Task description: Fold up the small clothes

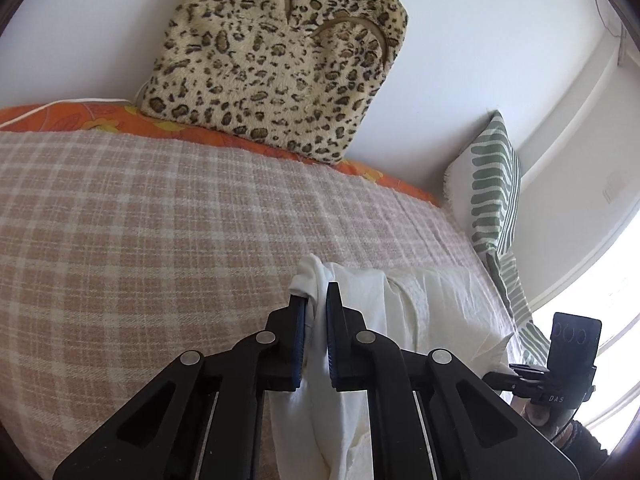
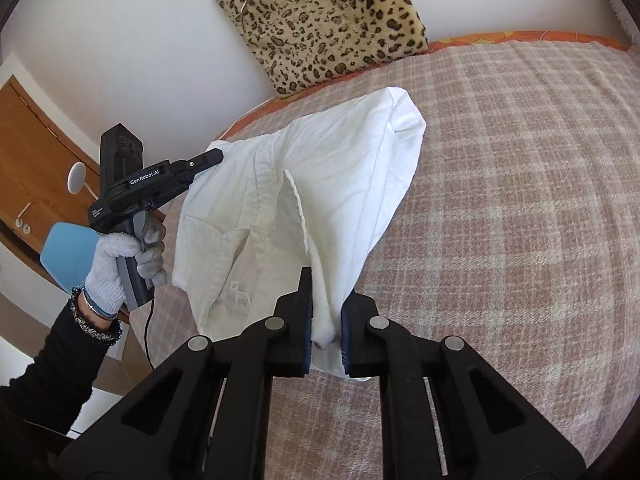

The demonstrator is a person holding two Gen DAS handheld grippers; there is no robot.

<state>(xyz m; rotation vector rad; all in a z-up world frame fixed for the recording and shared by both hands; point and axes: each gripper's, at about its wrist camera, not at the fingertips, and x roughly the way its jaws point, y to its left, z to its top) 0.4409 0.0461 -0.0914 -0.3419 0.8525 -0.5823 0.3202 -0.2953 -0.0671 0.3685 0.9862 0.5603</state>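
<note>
Over on the left wrist view, the left tongs (image 1: 316, 300) are clamped down on a bunched edge of the white garment (image 1: 400, 312), which trails off to the right and down across the bed's pink-and-cream checked blanket (image 1: 140, 208). Behind that there's a leopard-print cushion (image 1: 280, 64) propped against the white wall, sitting on an orange floral sheet (image 1: 100, 118), plus a green-striped pillow (image 1: 488, 184) at the right. The other tool pokes in at the lower right corner.

Switching to the right wrist view, the right tongs (image 2: 326, 312) are pinched tight on a wad of the same white garment (image 2: 328, 184), which hangs lifted off the checked blanket (image 2: 520, 200) between the two tools. At the left, the left tongs (image 2: 214, 156) grip its far corner, held by a gloved hand (image 2: 120, 260) with a black sleeve (image 2: 48, 368). Leopard cushion (image 2: 320, 16) up top, wooden door (image 2: 36, 160) off to the left.
</note>
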